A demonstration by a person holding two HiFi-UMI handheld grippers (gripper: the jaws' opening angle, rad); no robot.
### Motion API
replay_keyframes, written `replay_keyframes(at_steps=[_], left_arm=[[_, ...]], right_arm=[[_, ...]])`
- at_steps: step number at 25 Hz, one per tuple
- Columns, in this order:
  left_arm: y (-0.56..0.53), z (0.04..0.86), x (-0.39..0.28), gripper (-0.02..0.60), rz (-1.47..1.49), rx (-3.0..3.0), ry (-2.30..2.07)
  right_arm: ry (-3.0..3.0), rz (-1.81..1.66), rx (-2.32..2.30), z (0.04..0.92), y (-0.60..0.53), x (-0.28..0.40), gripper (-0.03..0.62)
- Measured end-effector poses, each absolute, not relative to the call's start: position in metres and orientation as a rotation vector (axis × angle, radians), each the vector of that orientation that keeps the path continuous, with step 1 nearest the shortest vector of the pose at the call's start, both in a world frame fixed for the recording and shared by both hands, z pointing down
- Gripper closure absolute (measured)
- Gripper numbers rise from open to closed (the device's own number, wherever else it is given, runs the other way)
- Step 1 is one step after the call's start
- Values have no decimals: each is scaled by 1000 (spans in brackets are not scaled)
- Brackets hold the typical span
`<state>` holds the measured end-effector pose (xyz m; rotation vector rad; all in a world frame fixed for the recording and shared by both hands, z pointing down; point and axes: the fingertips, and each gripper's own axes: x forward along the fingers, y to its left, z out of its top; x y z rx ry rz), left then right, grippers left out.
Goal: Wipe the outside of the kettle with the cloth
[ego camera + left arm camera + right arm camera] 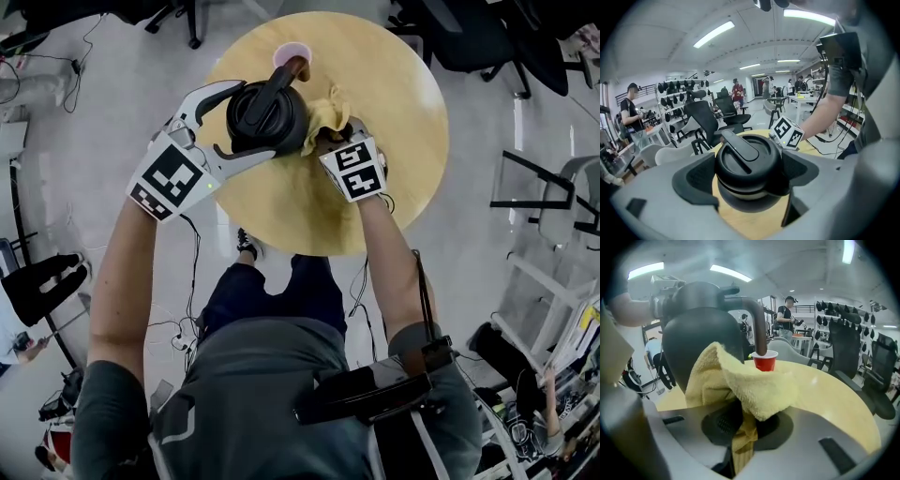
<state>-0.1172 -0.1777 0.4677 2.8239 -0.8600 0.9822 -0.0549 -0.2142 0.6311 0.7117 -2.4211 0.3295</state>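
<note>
While you're steadying kettle [265,117] on bench [394,94], far-left part, left gripper [230,119] jaws are clamping round its black body just under lid. Right gripper [330,142] jaws are pinching yellow cloth [328,111] and pressing it on kettle's right side. Kettle's looking hard, smooth, probably slippery, heavy-ish if filled, so I'd be holding body wide, not spout. Cloth's soft, floppy, bunching easily. Round wooden bench is looking slick. Red cup [764,361] is sitting right by spout, easy knock. Office chairs [705,119] are crowding room behind.
</note>
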Motion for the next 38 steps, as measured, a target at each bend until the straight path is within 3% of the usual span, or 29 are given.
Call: replay_keyframes(at_steps=[15,22,31,38], left_arm=[[-179,466,-115,133,975,2991,-452],[-180,464,-114,133,1030,2977,-536],[-160,420,-139,133,398,2786,-1114],[-121,421,-175,135,275,2614,-1302]], right_arm=[[-2721,255,925,467,-240,-69,531],[-2672,286,938,506,-242,-68,533],[-2508,414,854,596,-230,-68,533],[-2427,424,842,637,-233,-64,533]])
